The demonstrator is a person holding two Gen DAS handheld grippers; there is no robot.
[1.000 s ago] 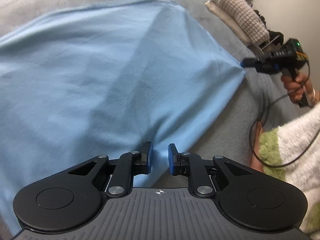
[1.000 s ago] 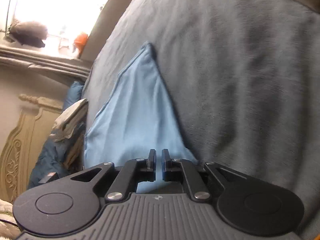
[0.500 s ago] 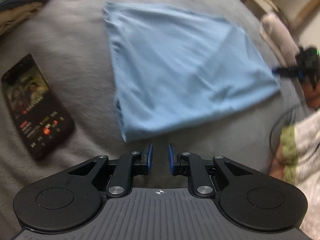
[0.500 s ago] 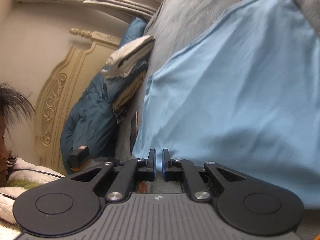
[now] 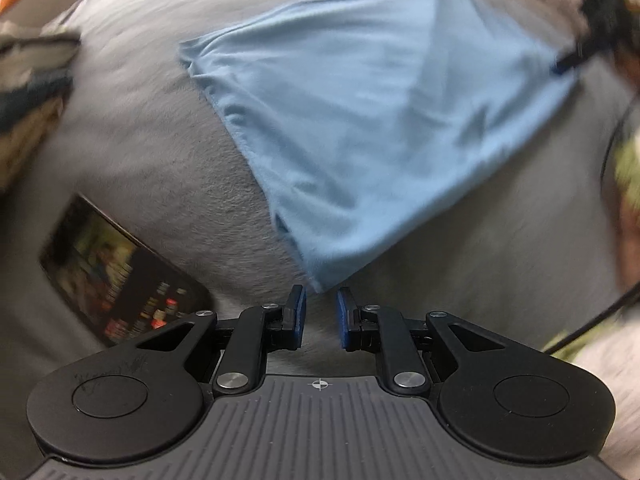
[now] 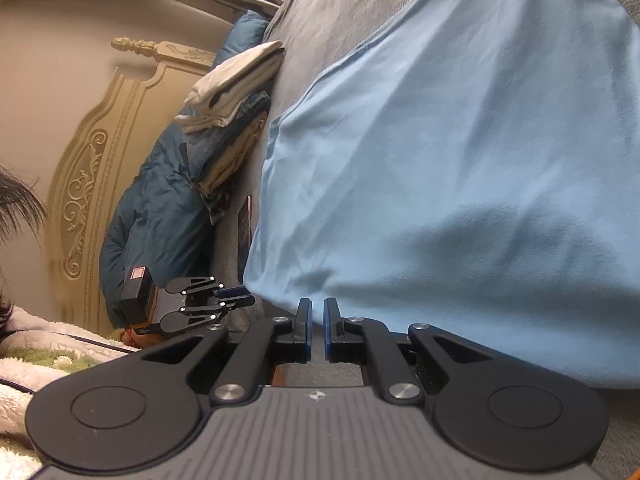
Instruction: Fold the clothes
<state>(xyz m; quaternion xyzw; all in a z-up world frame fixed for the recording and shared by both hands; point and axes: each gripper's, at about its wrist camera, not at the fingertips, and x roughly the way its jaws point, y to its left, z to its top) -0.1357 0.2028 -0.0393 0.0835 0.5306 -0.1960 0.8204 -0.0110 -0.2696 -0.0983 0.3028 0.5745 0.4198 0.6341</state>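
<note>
Left-wrist view, from the left: a pile of folded clothes point(image 5: 28, 76), blurred, lies at the far left edge of the grey blanket point(image 5: 132, 140). Nearer, a phone point(image 5: 120, 276) with a lit screen lies flat on the blanket. The left gripper point(image 5: 321, 306) is held low and level just above the blanket, aimed forward; its blue-padded fingers point(image 5: 299, 312) stand apart with nothing between them, and the near corner of the light blue cloth point(image 5: 380, 120) ends just ahead of the tips. The cloth lies spread across the middle of the bed. At its far right corner the right gripper point(image 5: 568, 62), blurred, meets the cloth edge; whether it pinches the fabric cannot be told from this view.

Right-wrist view, from the left: a fleecy white-and-green sleeve point(image 6: 36, 356) fills the lower left corner, and the ornate headboard point(image 6: 92, 168) stands behind it. The left gripper point(image 6: 244, 296) appears side-on, its fingers parted at the cloth's corner. A dark blue jacket point(image 6: 160, 216) and the folded stack point(image 6: 232, 80) sit beyond. The right gripper point(image 6: 316, 328) is tipped sideways; its fingers are nearly together with a narrow gap, and the cloth's point(image 6: 460, 160) lower edge runs just over the tips; a grasp cannot be confirmed.
</note>
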